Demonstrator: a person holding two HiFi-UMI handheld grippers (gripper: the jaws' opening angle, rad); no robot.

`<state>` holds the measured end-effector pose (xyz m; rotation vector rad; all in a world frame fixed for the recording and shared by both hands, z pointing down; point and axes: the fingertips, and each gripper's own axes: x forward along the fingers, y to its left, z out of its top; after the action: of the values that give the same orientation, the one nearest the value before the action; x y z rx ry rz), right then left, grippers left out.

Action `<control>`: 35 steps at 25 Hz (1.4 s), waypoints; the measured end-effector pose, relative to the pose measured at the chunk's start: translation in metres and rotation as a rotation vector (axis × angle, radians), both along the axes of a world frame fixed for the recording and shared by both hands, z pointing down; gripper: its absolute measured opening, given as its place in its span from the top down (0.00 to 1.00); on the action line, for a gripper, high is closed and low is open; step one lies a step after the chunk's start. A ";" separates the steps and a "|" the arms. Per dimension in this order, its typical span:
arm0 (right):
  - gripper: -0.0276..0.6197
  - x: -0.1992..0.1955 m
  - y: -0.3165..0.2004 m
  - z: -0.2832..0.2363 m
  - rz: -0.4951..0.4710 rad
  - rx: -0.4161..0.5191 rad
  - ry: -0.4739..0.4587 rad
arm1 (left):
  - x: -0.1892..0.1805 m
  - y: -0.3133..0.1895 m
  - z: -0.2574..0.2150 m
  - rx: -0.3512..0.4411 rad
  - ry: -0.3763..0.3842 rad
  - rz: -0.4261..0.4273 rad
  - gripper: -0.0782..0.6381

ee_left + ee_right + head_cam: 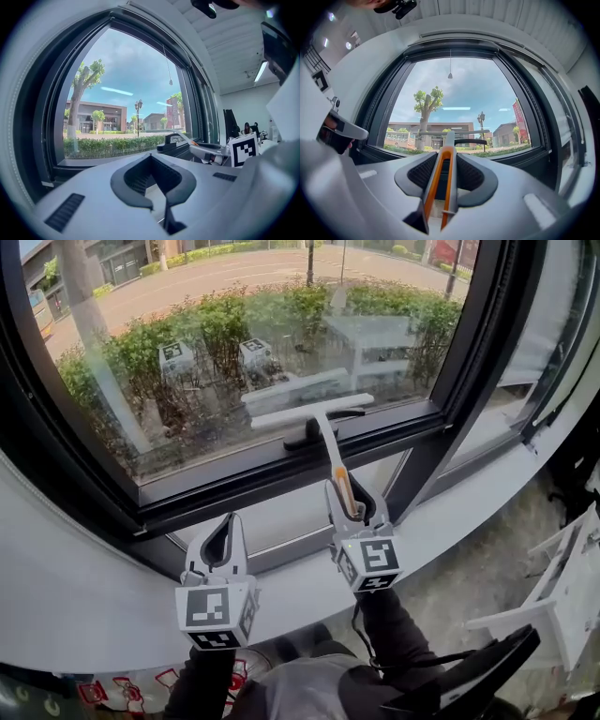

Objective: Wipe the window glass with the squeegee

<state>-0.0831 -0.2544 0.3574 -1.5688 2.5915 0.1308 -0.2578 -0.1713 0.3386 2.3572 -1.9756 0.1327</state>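
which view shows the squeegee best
The head view: the whole squeegee shows, blade against the lower window glass, handle held by the right gripper. The right gripper view sees it end-on, mostly handle. The left gripper view catches only part of it, far right.

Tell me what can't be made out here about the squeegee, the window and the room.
- Head view: whether the blade of the white plastic squeegee touches the clear window glass; the steep angle and reflections confuse it.
- Head view: the squeegee's orange-striped handle end, buried in the right gripper.
- Head view: the black window latch, partly behind the squeegee.
- Left gripper view: the person far back, too small.
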 end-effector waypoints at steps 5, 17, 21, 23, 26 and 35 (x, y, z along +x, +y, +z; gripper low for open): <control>0.76 -0.006 0.012 -0.034 -0.035 0.050 -0.055 | -0.009 0.002 -0.006 0.019 0.009 -0.041 0.89; 0.76 -0.075 0.040 -0.186 -0.155 0.294 -0.147 | -0.025 0.024 -0.026 0.045 -0.027 -0.081 0.89; 0.76 -0.106 0.047 -0.231 -0.171 0.364 -0.163 | -0.044 0.034 -0.033 0.058 -0.025 -0.091 0.89; 0.76 -0.120 0.049 -0.246 -0.174 0.388 -0.163 | -0.051 0.037 -0.036 0.064 -0.025 -0.094 0.89; 0.76 -0.133 0.048 -0.255 -0.166 0.398 -0.160 | -0.062 0.043 -0.040 0.075 -0.026 -0.103 0.89; 0.76 -0.153 0.033 -0.260 -0.134 0.397 -0.165 | -0.083 0.046 -0.043 0.090 -0.027 -0.118 0.89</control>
<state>-0.2365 -0.2219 0.0970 -1.2108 2.3505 0.4524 -0.3412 -0.1252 0.2956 2.2943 -2.1717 0.0714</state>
